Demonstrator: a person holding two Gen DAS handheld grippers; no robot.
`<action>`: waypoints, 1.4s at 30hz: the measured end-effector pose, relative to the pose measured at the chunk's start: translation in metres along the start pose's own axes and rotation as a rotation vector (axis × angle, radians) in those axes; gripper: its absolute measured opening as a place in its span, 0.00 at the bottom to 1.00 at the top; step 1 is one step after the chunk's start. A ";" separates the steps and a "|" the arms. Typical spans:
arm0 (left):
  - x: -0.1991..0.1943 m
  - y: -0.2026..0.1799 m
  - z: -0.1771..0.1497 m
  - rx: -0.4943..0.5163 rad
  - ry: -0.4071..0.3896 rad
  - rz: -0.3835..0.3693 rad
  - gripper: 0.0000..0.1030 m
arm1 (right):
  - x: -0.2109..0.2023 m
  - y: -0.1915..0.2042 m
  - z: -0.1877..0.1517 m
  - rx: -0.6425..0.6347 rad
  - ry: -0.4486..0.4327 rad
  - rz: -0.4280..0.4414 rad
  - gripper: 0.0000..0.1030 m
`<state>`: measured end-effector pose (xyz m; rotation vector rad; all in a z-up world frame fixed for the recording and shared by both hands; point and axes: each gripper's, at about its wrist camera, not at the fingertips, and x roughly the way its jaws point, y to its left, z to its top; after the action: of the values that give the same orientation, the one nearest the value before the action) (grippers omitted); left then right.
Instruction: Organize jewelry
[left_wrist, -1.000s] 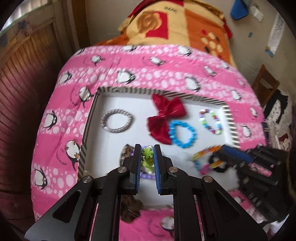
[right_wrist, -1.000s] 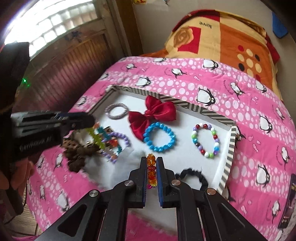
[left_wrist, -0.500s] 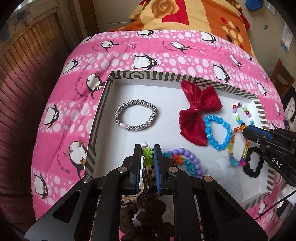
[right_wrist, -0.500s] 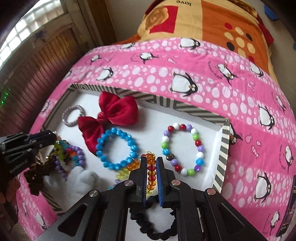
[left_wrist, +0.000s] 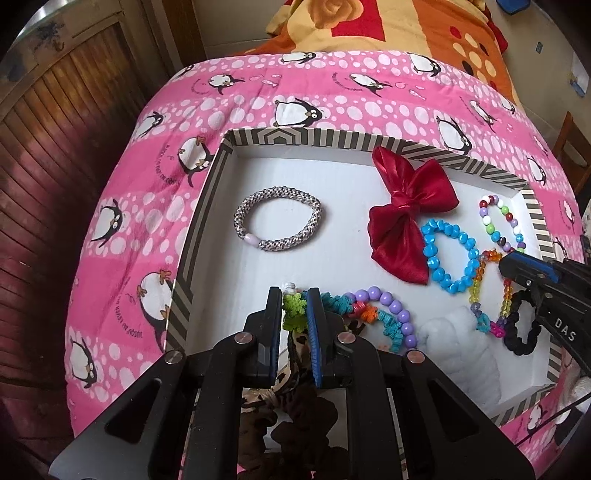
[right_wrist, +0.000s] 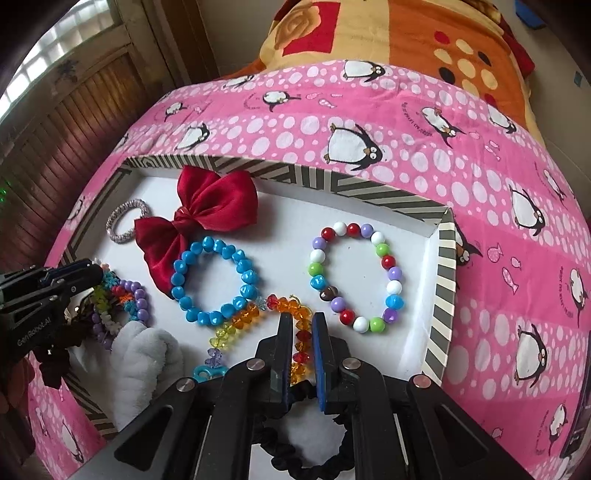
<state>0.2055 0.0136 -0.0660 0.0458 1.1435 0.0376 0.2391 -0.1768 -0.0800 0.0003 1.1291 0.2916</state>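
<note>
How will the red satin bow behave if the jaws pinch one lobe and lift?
The red satin bow is probably floppy: its lobes lie creased and drooping on the white tray floor. Its glossy sheen suggests that it may slip. It looks light and should not roll.

Contents of the striped tray (left_wrist: 201, 206), by count:

- Bead bracelets: four, namely blue (right_wrist: 214, 282), mixed-colour (right_wrist: 356, 277), purple (left_wrist: 388, 310), clear rainbow (right_wrist: 258, 314).
- Woven bracelet (left_wrist: 277, 223): one, near the left edge.
- Red bow (left_wrist: 410, 218): one.
- Black scrunchie (left_wrist: 521, 328): one.
- Grippers: two.
</note>
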 end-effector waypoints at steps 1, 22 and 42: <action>-0.001 -0.001 -0.001 0.001 -0.001 0.005 0.13 | -0.002 -0.001 -0.001 0.008 -0.007 0.002 0.21; -0.075 -0.005 -0.038 -0.054 -0.104 0.006 0.45 | -0.092 0.025 -0.062 0.092 -0.185 0.032 0.45; -0.122 -0.007 -0.085 -0.081 -0.172 0.026 0.45 | -0.123 0.046 -0.101 0.103 -0.215 0.013 0.46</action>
<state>0.0775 0.0014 0.0092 -0.0081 0.9681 0.1015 0.0901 -0.1751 -0.0075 0.1272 0.9298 0.2384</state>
